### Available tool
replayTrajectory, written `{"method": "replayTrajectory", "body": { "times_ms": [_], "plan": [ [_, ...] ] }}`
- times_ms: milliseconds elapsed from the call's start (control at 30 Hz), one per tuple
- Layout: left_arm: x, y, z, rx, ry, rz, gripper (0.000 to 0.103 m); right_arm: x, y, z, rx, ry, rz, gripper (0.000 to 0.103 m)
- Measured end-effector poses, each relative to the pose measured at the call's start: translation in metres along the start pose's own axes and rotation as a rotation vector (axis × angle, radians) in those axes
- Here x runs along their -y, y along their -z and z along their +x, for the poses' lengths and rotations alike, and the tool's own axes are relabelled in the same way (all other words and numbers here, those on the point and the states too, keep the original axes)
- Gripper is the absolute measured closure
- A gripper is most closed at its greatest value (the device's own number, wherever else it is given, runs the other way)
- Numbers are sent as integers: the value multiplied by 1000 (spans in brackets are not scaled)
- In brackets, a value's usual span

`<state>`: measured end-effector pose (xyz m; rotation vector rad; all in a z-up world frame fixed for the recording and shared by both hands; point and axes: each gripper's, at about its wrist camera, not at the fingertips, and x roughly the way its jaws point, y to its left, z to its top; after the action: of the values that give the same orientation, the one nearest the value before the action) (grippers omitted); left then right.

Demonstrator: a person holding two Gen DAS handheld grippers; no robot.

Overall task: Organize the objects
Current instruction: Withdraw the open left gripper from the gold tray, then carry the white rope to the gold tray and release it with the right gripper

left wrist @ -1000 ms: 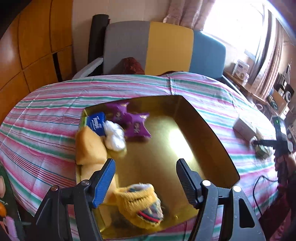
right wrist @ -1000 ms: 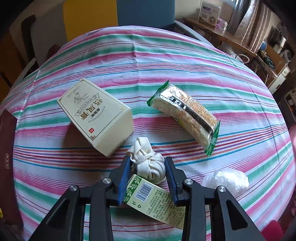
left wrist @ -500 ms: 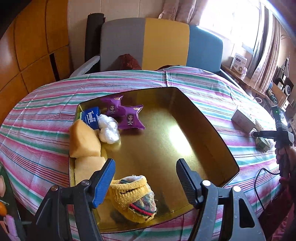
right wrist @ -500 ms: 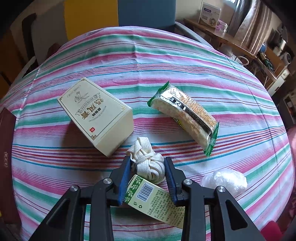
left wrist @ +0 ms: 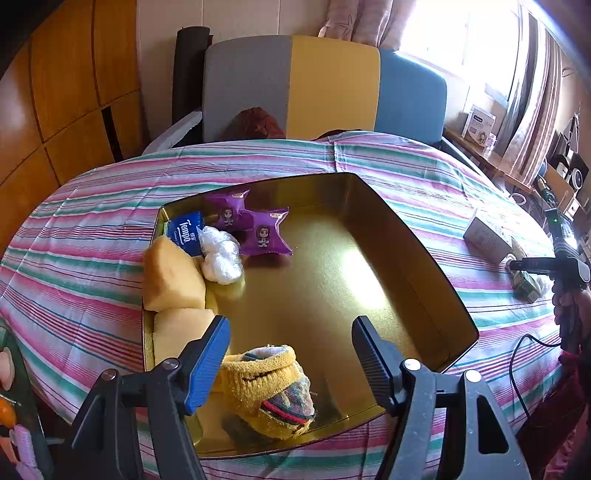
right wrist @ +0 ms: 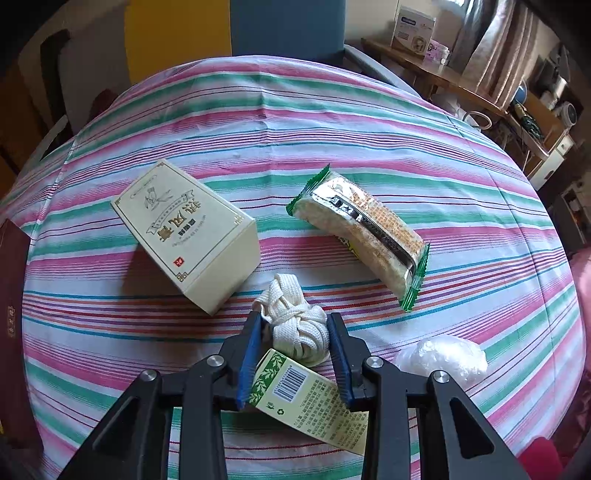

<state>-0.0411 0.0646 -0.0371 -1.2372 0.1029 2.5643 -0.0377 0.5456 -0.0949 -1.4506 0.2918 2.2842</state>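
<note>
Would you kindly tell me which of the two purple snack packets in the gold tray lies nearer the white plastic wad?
The nearer purple packet, lying right beside the white plastic wad; the other purple packet sits behind it, toward the gold tray's far wall.

Daylight is streaming through the far-right window [left wrist: 461, 48], blowing it out and glaring off the gold tray [left wrist: 417, 236]; fisheye edges are bending and darkening.

Home living room: sofa [left wrist: 325, 85], curtains [left wrist: 354, 18], striped tablecloth [right wrist: 295, 110].
</note>
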Motion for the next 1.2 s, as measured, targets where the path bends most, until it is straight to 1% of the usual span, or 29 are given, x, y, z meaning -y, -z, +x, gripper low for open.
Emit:
{"method": "replayTrajectory", "body": {
  "times_ms": [233,333,400,433,500,567,600,667,767,867,967,1067,1133,1200],
  "plan": [
    [-7,1,-6,12,14,-21,34,15,-2,-11,44,16,87,67],
    [-14,0,-12,25,26,-34,34,27,-4,-22,91,6,149,67],
    [-21,-1,-16,37,32,-46,34,32,-5,-37,130,-17,187,67],
    [-27,-2,-18,45,36,-57,34,32,-7,-45,150,-15,191,67],
    [-38,-2,-20,51,36,-76,34,25,-8,-67,190,-26,180,67],
    [-49,-1,-21,49,35,-111,34,10,-13,-91,233,-54,137,67],
    [-55,0,-21,47,35,-125,34,-2,-14,-103,251,-72,110,67],
    [-66,2,-22,47,17,-148,34,-30,-15,-122,265,-150,55,67],
    [-81,7,-26,47,-3,-175,34,-91,-5,-142,260,-268,-65,67],
    [-94,11,-27,43,-19,-202,34,-170,12,-144,211,-407,-210,67],
    [-104,16,-28,37,-32,-224,34,-249,36,-134,143,-512,-332,67],
    [-112,20,-28,33,-33,-244,35,-317,58,-121,81,-578,-415,67],
    [-115,22,-26,30,-31,-254,35,-351,68,-110,43,-587,-446,67],
    [-120,25,-24,25,-29,-265,35,-377,75,-96,2,-583,-454,67]
  ]
}}
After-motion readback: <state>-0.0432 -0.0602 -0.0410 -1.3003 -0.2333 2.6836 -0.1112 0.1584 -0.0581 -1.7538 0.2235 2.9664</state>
